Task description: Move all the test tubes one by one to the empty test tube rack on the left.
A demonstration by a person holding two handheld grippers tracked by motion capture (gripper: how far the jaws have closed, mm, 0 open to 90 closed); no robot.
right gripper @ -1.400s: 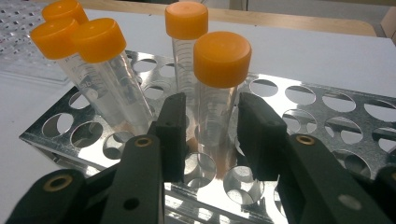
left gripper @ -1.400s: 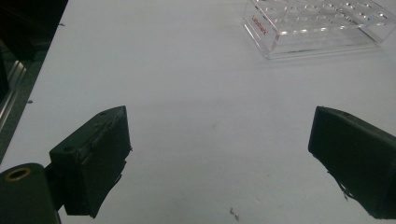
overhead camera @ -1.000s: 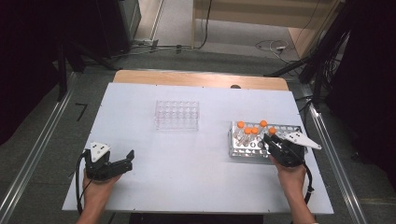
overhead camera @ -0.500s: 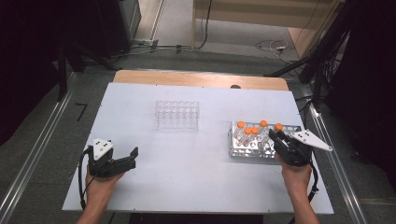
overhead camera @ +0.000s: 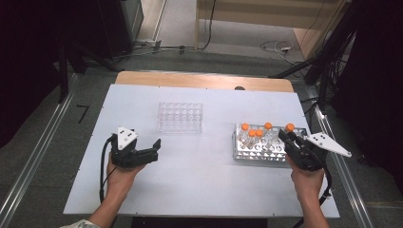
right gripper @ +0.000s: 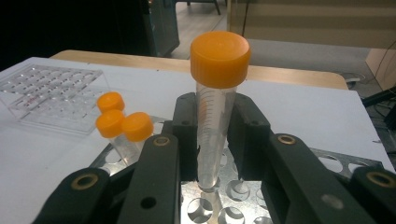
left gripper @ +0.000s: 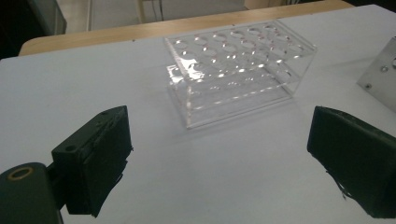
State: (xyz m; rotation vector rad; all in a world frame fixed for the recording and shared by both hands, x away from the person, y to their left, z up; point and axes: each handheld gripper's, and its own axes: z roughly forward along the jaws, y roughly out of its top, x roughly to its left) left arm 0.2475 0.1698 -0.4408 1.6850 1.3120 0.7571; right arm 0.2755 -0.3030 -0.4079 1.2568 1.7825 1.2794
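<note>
Orange-capped tube [right gripper: 215, 112], tip hidden behind jaws

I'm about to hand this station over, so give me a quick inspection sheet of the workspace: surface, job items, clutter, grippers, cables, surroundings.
Surface: white table, bare in front; wooden strip along its far edge.
Job's things: metal rack at the right with three orange-capped tubes standing in it; a fourth tube held upright above the rack's holes; clear plastic rack mid-table with no tubes in it.
Clutter: nothing seen.
Grippers: right gripper shut on the fourth tube; left gripper open, holding nothing, pointed at the clear rack.
Cables: one trails from each gripper; more lie on the floor beyond the table.
Surroundings: metal rails on both sides, dark equipment behind.
</note>
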